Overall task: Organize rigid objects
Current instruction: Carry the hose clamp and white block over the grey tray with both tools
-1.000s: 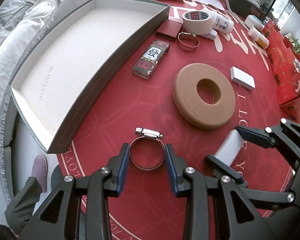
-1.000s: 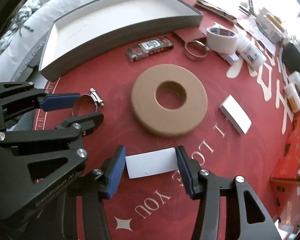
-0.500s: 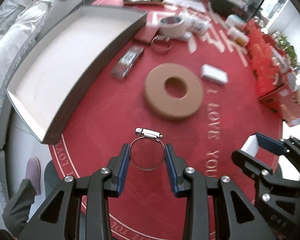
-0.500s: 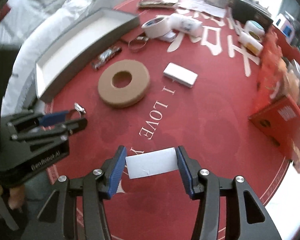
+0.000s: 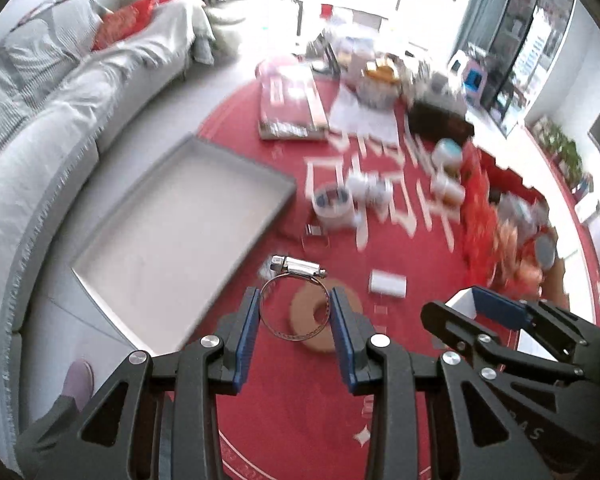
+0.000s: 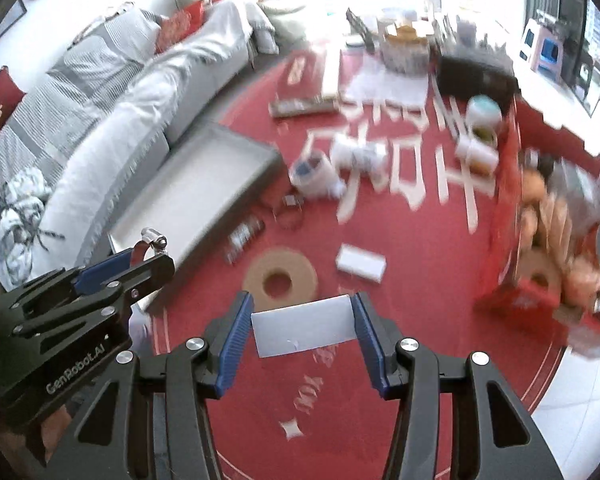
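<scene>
Both loads have been lifted high above the worktop (image 5: pixel 284 420): a hose clamp (image 5: pixel 291 304) is held in the left gripper (image 5: pixel 294 320), a white box (image 6: pixel 305 325) in the right gripper (image 6: pixel 302 330), seemingly bound for the tray (image 5: pixel 172 216).

The left gripper (image 5: pixel 293 319) has a matte black frame of angular, skeletal links with triangular cut-outs; round silver screw heads mark each joint; its two fingers (image 5: pixel 247 330) carry ribbed blue pads on their inner faces. The right gripper (image 6: pixel 302 330) is built the same: black linkage arms, silver screws, blue ribbed pads (image 6: pixel 233 342). Seen from the right wrist view, the left gripper's side bears white "GenRobot.AI" lettering; in the left wrist view, near left, a grey sleeve or trouser leg (image 5: pixel 46 426) shows.
</scene>
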`<state>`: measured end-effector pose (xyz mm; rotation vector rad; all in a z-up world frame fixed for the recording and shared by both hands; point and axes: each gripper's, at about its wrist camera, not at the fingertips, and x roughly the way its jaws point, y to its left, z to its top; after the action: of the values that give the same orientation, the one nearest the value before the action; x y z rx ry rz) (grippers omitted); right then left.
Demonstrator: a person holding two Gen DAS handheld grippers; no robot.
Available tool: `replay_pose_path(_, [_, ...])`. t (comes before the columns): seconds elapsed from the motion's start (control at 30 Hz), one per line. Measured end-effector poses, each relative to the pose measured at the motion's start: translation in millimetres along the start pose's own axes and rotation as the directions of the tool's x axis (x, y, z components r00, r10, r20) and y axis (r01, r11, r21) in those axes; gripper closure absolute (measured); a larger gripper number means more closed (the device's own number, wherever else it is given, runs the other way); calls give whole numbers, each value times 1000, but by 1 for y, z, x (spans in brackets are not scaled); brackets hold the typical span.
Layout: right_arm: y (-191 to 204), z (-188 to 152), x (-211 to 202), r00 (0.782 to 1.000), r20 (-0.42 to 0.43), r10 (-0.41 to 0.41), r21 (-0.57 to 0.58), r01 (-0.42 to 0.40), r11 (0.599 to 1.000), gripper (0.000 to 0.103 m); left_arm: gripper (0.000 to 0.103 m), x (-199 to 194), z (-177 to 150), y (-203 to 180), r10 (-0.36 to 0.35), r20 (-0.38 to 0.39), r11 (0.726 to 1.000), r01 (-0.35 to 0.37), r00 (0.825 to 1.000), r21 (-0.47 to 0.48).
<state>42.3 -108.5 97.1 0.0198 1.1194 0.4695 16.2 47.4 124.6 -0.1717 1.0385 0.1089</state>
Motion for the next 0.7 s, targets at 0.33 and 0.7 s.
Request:
replay_pose_path(0.33, [46, 81, -18, 993, 91, 76, -31, -73, 997, 50, 65, -23, 61, 63, 71, 110, 985, -52, 991, -163])
replay_pose_path(0.7, [84, 117, 40, 996, 23, 81, -67, -79, 995, 50, 65, 36, 57, 116, 211, 32, 949, -197, 977, -245])
